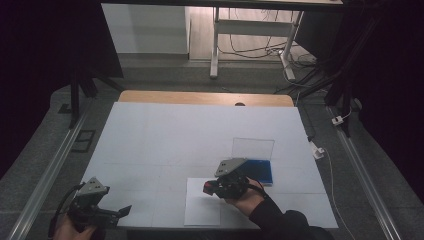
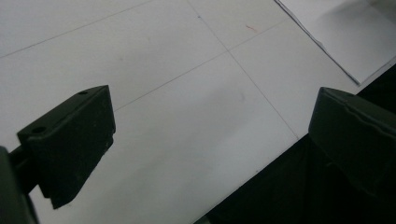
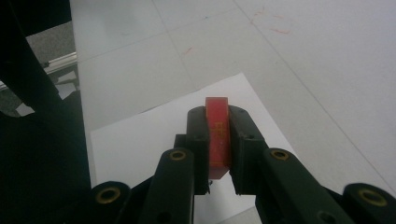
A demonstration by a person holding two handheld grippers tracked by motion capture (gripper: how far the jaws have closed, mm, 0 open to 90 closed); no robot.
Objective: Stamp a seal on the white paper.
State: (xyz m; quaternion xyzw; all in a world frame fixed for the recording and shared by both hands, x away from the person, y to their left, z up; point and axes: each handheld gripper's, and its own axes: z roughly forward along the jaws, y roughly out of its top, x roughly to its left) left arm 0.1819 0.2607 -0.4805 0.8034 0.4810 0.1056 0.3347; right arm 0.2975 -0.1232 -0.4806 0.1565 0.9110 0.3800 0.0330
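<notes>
Clamping a small red block (image 3: 217,135) edge-on between its two jaws, the right gripper (image 1: 214,186) sits lower centre of the high view over one white paper sheet (image 1: 200,205); the block is flat, narrow, with faint yellow lettering I can't read. Left gripper (image 1: 117,212), lower left corner, jaws wide apart, nothing between. One blue tray (image 1: 260,171) with an upright clear panel lies just right of it on the white table (image 1: 165,135).

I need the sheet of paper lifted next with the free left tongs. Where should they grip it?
Grip the paper at its near edge, which lies right at the table's front edge, coming in low from the person's side. It lies flat, so elsewhere offers no purchase. The left tongs are open and close by.
</notes>
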